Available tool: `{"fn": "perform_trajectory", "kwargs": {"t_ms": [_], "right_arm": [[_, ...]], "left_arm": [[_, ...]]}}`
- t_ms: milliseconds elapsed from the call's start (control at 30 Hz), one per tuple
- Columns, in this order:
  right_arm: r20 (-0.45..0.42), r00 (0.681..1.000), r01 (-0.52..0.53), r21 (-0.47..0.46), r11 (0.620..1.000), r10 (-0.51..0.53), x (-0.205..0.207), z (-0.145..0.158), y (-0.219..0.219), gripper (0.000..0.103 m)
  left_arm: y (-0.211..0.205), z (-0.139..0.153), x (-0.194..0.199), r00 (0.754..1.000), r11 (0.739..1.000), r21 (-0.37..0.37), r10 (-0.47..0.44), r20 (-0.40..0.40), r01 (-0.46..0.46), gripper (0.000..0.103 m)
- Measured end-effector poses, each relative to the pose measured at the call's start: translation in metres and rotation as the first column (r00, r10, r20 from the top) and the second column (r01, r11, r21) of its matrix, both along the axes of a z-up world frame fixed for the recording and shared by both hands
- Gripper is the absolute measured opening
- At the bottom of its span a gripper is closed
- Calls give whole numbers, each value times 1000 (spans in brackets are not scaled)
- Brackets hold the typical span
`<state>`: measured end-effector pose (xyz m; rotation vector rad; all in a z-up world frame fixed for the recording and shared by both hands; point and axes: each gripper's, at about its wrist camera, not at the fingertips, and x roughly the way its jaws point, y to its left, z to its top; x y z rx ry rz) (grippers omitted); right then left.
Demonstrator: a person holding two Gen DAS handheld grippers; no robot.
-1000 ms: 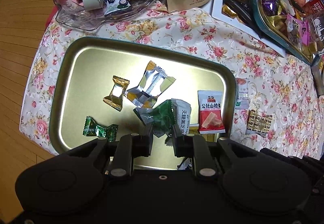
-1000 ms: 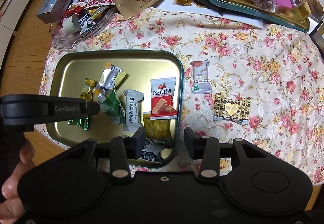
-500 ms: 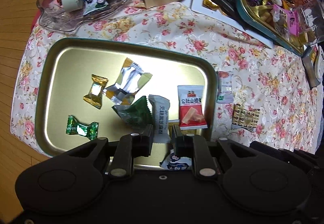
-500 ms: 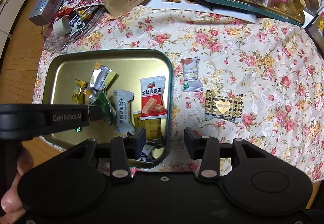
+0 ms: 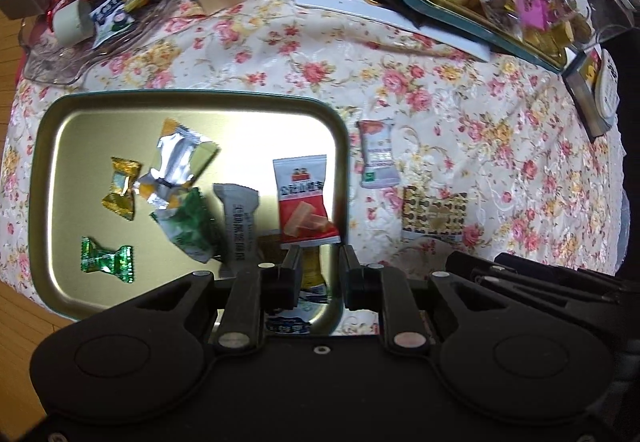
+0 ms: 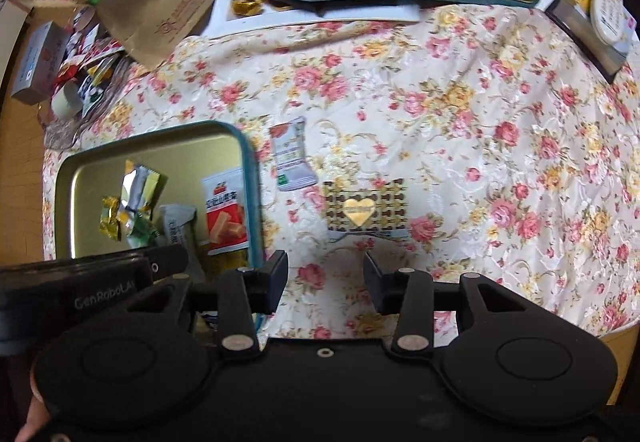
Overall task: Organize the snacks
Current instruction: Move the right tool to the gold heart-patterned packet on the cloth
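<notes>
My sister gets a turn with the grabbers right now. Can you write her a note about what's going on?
Left gripper: open, empty, above the near end of the gold tray.
Right gripper: open, empty, lined up with the heart-print packet on the flowered cloth.
Done: red-and-white packet, green candy and several other sweets lie in the tray.
Left: heart-print packet and white packet, both on the cloth beside the tray.

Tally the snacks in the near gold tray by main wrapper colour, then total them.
Green: 2
Gold: 1
Silver: 1
White: 1
Red: 1
Yellow: 1
Blue-white: 1
Total: 8, the last two partly hidden behind the left gripper.
</notes>
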<state>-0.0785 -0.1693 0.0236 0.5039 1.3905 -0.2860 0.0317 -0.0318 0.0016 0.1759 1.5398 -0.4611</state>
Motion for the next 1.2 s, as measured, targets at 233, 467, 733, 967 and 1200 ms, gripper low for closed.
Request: {"fn": "perform_trajectory", "kwargs": {"t_ms": [233,467,733,967,1200], "right_arm": [[-20,998,65,7,998,-65,-11,-9,-29,44],[-32,993,114,13,993,-113,-23,-16,-53,44],[-53,981,187,18,982,-186,-37,-26,-84,44],[-67,969,240,44,970,-236,-44,-36,-102,44],[-68,976,214,78,974,-209,-35,-47,-86,44]], "left_arm": [[-24,-1,-9,999,999,2,-39,-9,39,27],[-46,-1,-19,997,997,-4,-78,-22,78,27],[-56,9,-20,997,996,-49,-75,-17,74,27],[-54,11,-13,999,998,-61,-31,-21,30,27],[-43,19,-7,1000,997,-76,30,-3,-30,27]]}}
